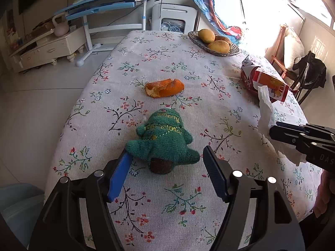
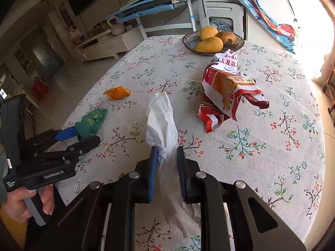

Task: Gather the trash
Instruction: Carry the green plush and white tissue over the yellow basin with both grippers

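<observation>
Pale floor tiles (image 1: 41, 87) surround the worktop's floral cloth (image 1: 167, 58). Beyond its far edge stand a blue tilting desk (image 1: 108, 2) and a cream drawer cabinet (image 1: 52, 50). Bright daylight floods through the window (image 1: 272, 10) on the right.

Tabletop (image 1: 167, 198): off-white cloth printed with dark branching twigs, green leaves and small red, pink and blue blossoms. Knitted toy (image 1: 163, 140): dark green with gold stitched lettering and a brown stub. Peel (image 1: 164, 87): bright orange outside, pale pith inside. Tissue (image 2: 162, 123): plain white, crumpled. Wrapper (image 2: 228, 92): red and white stripes, an orange panel, red characters on a white end. Bowl (image 2: 188, 42): dark, greyish. Fruit (image 2: 209, 44): yellow-orange, one browner with dark spots. Left gripper (image 1: 166, 156) and right gripper (image 2: 166, 152): black bodies, blue pads, silver round fasteners. Sleeve (image 2: 12, 228): mustard yellow.
</observation>
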`<state>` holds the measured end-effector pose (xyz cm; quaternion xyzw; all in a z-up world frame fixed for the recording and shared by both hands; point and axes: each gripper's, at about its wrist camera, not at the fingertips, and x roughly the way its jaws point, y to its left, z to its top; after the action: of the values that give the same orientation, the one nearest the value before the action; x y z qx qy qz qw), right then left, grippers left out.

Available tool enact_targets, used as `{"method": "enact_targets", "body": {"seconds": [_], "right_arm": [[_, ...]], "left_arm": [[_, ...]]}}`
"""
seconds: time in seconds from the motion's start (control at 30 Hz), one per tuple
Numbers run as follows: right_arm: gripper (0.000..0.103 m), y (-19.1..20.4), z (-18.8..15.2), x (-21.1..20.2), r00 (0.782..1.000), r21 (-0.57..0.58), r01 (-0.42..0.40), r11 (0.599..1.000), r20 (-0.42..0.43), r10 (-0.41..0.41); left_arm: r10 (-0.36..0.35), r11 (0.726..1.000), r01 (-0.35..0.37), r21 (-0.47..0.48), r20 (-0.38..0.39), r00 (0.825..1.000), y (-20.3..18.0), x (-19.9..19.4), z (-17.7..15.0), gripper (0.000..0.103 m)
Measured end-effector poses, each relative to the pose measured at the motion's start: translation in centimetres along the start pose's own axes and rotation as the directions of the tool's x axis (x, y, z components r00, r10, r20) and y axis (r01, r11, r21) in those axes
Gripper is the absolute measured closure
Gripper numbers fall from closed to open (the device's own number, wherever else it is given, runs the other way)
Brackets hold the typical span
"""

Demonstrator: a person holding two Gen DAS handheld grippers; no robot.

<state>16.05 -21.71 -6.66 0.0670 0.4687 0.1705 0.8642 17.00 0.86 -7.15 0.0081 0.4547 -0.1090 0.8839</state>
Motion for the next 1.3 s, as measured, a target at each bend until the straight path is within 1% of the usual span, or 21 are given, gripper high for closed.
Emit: {"method": "enact_targets", "body": {"seconds": [0.3, 0.57, 0.63, 0.73, 0.8, 0.87, 0.93, 1.03, 1.13, 1.3], "right_arm": [[0.083, -0.2, 0.0, 0.2, 1.0, 0.007, -0.011, 1.0, -0.009, 0.011], [0.083, -0.4, 0.0, 0.3, 1.0, 0.017, -0.026, 1.0, -0.013, 0.026], [0.083, -0.4, 0.0, 0.3, 1.0, 0.015, -0.027, 1.0, -0.013, 0.027], [0.083, -0.4, 0.0, 0.3, 0.999, 0.015, -0.029, 0.999, -0.012, 0.03], [0.083, -0.4, 0.0, 0.3, 0.999, 0.013, -0.032, 0.999, -0.012, 0.032], [0.083, -0.4, 0.0, 0.3, 0.999, 0.012, -0.034, 0.999, -0.01, 0.034], [0.083, -0.4, 0.0, 0.3, 0.999, 0.012, -0.036, 0.999, -0.009, 0.036], [0.083, -0.4, 0.1, 0.2, 0.999, 0.011, -0.04, 0.999, -0.006, 0.04], [0.083, -0.3, 0.1, 0.1, 0.999, 0.008, -0.044, 0.999, -0.001, 0.044], [0.083, -0.4, 0.3, -0.1, 0.999, 0.01, -0.051, 0.999, 0.006, 0.051]], "left_arm": [[0.011, 1.0, -0.011, 0.01, 0.004, 1.0, -0.1, 0.1, 0.1, 0.036], [0.004, 1.0, -0.004, 0.028, 0.005, 1.0, -0.6, 0.1, 0.0, 0.036], [-0.005, 0.999, 0.005, 0.033, 0.006, 1.0, -0.8, 0.1, 0.0, 0.041], [-0.021, 0.999, 0.021, 0.037, 0.006, 1.0, -0.9, 0.0, 0.0, 0.058], [-0.045, 0.999, 0.045, 0.025, 0.001, 0.999, -0.8, -0.1, 0.1, 0.071], [-0.083, 0.997, 0.083, -0.003, -0.002, 0.997, -0.5, -0.1, 0.2, 0.079], [-0.101, 0.995, 0.101, -0.023, 0.011, 0.995, -0.3, -0.4, 0.3, 0.08], [-0.108, 0.994, 0.109, -0.023, 0.054, 0.993, -0.4, -1.2, 0.5, 0.08], [-0.081, 0.997, 0.081, 0.0, 0.087, 0.993, -0.8, -1.8, 0.7, 0.08], [-0.06, 0.998, 0.057, 0.028, 0.109, 0.992, -1.6, -2.1, 0.9, 0.08]]}}
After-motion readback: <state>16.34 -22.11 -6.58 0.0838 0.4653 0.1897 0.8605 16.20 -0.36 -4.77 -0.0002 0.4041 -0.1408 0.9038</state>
